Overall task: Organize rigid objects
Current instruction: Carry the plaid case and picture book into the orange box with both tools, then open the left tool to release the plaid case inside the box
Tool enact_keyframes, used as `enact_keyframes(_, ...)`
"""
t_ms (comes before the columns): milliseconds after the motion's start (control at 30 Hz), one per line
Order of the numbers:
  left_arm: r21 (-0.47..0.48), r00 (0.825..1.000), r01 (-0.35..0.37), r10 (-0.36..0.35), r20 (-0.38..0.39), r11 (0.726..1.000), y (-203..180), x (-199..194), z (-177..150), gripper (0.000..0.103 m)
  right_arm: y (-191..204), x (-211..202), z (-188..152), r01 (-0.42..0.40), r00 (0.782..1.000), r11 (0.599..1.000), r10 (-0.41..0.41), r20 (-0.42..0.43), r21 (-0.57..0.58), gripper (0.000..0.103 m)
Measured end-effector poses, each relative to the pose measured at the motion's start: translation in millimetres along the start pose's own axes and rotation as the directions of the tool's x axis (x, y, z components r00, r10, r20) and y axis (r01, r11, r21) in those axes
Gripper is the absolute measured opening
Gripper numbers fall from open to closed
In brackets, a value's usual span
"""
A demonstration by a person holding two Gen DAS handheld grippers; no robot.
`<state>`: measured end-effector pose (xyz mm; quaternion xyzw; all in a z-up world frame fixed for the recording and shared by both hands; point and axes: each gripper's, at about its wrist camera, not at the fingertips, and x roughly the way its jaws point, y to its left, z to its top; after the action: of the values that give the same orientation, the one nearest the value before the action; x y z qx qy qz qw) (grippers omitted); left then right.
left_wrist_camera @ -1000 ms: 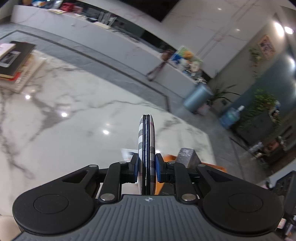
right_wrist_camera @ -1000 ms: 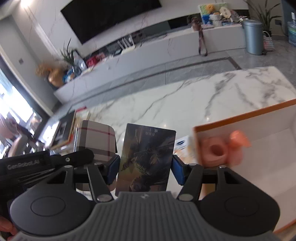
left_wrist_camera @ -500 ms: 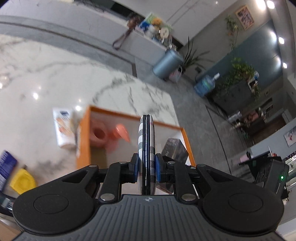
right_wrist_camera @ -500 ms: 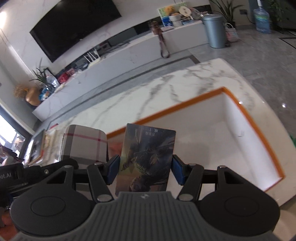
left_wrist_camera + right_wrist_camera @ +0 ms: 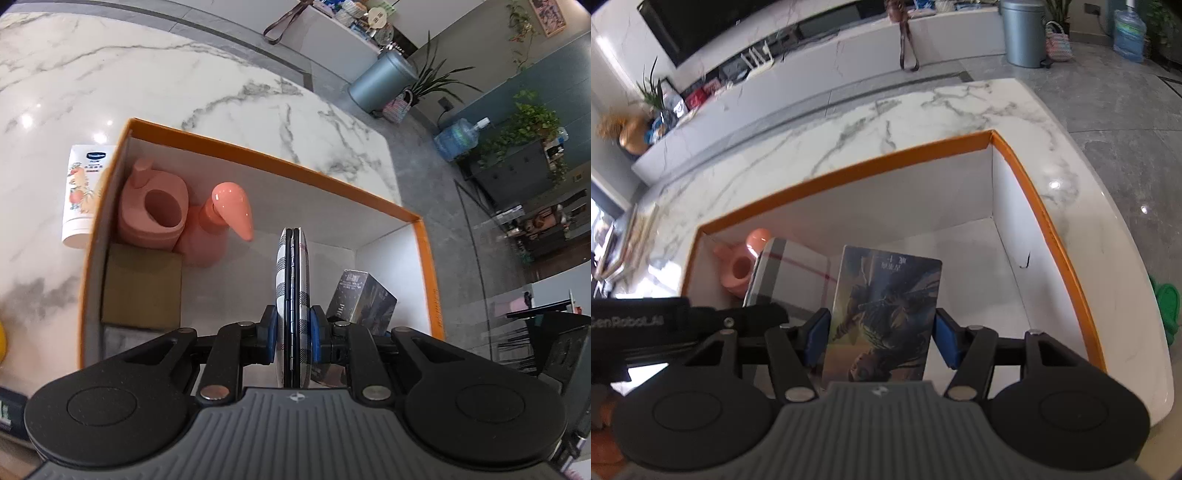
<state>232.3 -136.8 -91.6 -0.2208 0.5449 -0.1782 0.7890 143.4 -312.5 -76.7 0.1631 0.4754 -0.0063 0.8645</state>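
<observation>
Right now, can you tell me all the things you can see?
storage box: 1, orange rim, white inside, on marble table
pink holder: 1, box's far-left corner
pink pump bottle: 1, beside holder
cardboard box: 1, brown, box's left side
lotion tube: 1, white, table, left of box
plaid case: 1, grey-white, in left gripper
picture box: 1, dark, in right gripper
</observation>
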Motion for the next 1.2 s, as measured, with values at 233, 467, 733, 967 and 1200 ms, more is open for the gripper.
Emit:
enact_keyframes(233,-0.055,0.999,-0.021,0.019,-0.036,0.998,14,26,5,0.02,-10,27,16,-0.003,0.998,1.0,0.001,-0.065,-0.03,0.061)
enact_keyframes(467,-0.126,1.0,-0.023,0.02,-0.019,0.992,32,38,7,0.02,-15,50,29,-0.023,0.993,1.0,0.021,-0.119,-0.017,0.061)
enact_keyframes(733,-0.141,0.996,-0.084,0.079,-0.045,0.986,35,47,11,0.023,-11,65,27,-0.023,0.988,1.0,0.021,-0.152,-0.017,0.061)
enact_keyframes(967,0.028,0.977,-0.206,0.207,-0.054,0.978,20,42,14,0.029,-10,73,28,-0.005,0.983,0.999,-0.003,-0.186,-0.038,0.061)
enact_keyframes(1200,0.078,0.979,-0.187,0.192,-0.063,0.979,18,21,10,0.033,-3,88,40,0.032,0.972,0.99,-0.063,-0.226,-0.14,0.061)
